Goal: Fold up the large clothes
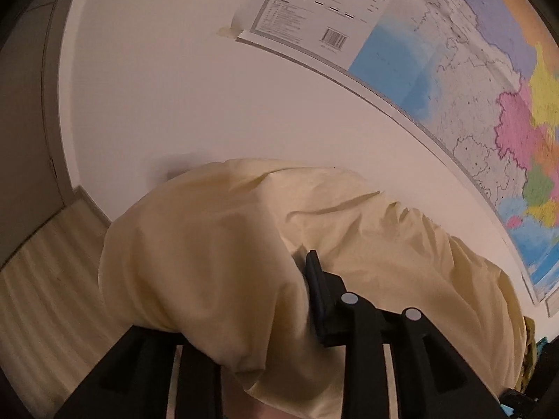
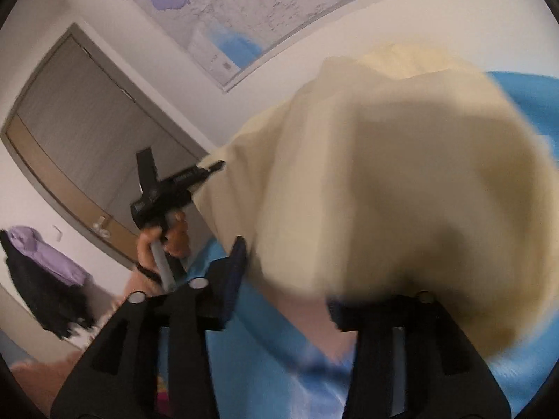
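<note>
A large pale yellow garment hangs in the air in front of the wall, draped over both grippers. My left gripper has cloth over its left finger, and only the right fingertip shows. In the right wrist view the left gripper grips one edge of the garment. My right gripper stands wide apart; its left finger shows, and the right one is under the blurred cloth.
A big coloured map is taped to the white wall. A grey door stands at left. A purple and black garment hangs nearby. A blue patterned surface lies below. Pale wooden floor shows at lower left.
</note>
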